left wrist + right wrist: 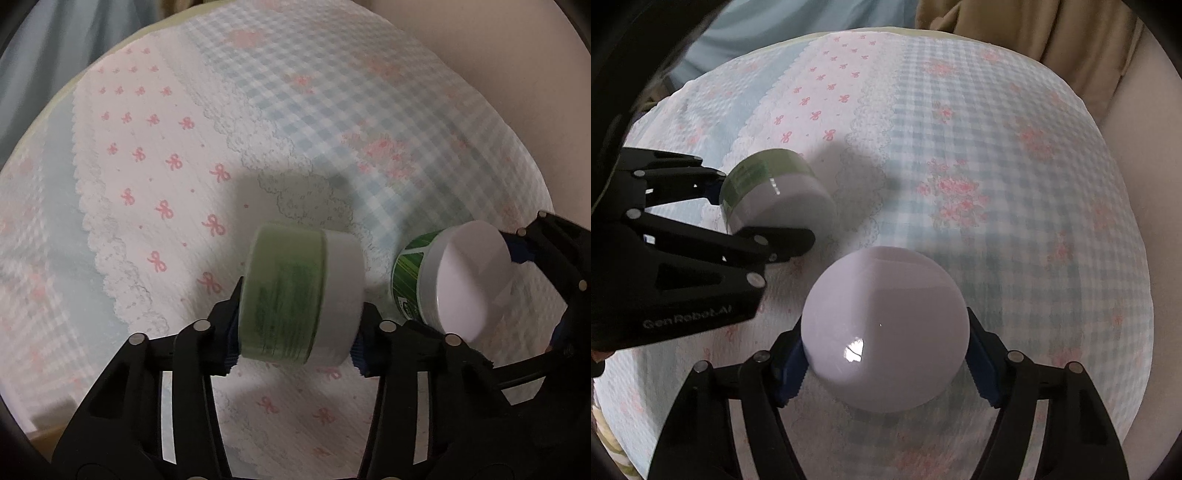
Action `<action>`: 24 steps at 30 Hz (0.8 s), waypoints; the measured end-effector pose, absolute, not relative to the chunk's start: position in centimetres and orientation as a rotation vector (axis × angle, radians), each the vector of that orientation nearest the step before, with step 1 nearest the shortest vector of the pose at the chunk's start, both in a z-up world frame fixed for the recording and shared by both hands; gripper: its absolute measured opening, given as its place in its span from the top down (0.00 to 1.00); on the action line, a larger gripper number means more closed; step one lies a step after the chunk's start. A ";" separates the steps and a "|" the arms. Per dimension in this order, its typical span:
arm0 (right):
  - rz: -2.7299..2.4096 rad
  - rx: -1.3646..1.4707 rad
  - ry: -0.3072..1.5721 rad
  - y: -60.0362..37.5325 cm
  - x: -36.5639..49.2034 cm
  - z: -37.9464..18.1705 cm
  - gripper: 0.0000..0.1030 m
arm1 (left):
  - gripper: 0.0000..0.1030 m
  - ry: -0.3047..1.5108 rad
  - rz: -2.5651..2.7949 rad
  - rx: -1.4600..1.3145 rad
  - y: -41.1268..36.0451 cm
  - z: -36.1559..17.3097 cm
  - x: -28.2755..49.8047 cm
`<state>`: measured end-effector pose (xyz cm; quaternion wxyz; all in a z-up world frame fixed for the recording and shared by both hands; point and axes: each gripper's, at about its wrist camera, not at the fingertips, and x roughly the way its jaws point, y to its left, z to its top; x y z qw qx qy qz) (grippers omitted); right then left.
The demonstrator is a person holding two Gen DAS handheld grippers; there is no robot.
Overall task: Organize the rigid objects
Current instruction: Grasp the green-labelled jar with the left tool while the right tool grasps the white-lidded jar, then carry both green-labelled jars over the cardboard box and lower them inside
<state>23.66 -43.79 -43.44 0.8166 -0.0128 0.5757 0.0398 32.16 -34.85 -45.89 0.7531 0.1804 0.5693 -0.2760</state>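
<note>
My left gripper (295, 332) is shut on a green jar with a white lid (295, 291), held on its side above the patterned cloth; the same jar (775, 192) and left gripper (738, 206) show in the right wrist view at the left. My right gripper (886, 365) is shut on a second green jar, and only its white lid (886, 328) faces that camera. In the left wrist view this second jar (443, 280) and the right gripper (532, 291) are at the right, close beside the first jar. Both jars hang above the cloth.
A round surface covered by a cloth (332, 122) with blue checks, pink bows and flowers fills both views. A beige wall (517, 55) lies to the right, a pale blue curtain (55, 44) at the left, and tan fabric (1034, 29) behind.
</note>
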 end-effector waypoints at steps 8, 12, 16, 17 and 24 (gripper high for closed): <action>0.053 0.032 1.212 -44.5 22.6 -41.0 0.33 | 0.62 1.244 -0.567 0.345 -33.6 -43.0 31.4; 0.031 0.048 1.187 -44.6 21.7 -38.4 0.33 | 0.62 1.224 -0.551 0.308 -32.9 -39.9 29.9; 0.018 0.070 1.152 -44.6 20.0 -33.9 0.33 | 0.62 1.196 -0.529 0.260 -31.5 -35.4 28.0; 0.017 0.069 1.144 -44.4 19.7 -32.9 0.33 | 0.62 1.184 -0.524 0.251 -31.1 -34.3 27.5; 0.070 0.054 1.063 -41.8 16.4 -23.4 0.33 | 0.62 1.098 -0.497 0.133 -26.7 -24.6 23.0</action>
